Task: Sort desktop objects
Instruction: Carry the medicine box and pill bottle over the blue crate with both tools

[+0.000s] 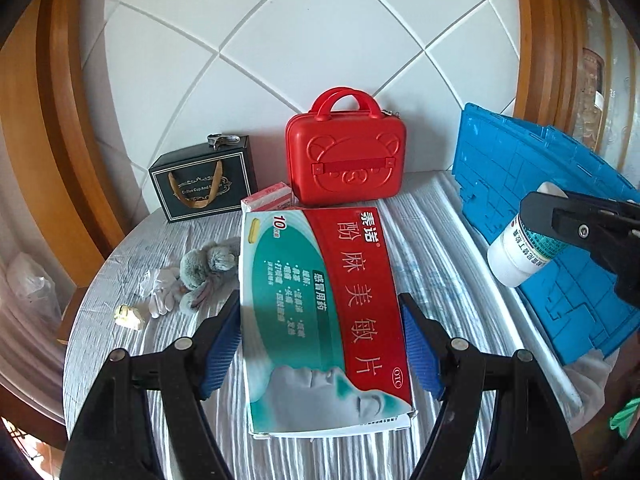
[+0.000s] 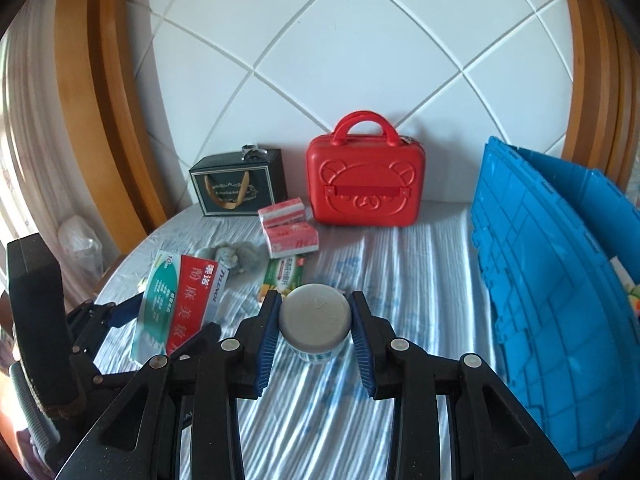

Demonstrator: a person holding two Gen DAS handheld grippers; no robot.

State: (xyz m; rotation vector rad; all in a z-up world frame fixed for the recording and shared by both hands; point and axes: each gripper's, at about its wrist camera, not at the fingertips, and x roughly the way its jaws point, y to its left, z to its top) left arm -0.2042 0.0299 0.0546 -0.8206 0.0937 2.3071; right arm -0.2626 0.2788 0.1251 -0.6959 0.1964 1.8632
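Left wrist view: counter under wrinkled pale striped cloth (image 1: 420,232), white diamond-tiled wall behind. Left gripper (image 1: 322,344) angled down, blue fingers (image 1: 222,344) pinching flat red-and-green medicine box (image 1: 320,320) by long edges, box lifted over cloth. Red bear-embossed plastic case (image 1: 346,156) upright at wall; black gift box (image 1: 204,180) to its left.

Right wrist view: right gripper (image 2: 314,320) pinches white round-capped pill bottle (image 2: 314,314); label mostly hidden. Blue plastic crate (image 2: 560,300) at right, cut off by frame; contents unclear.
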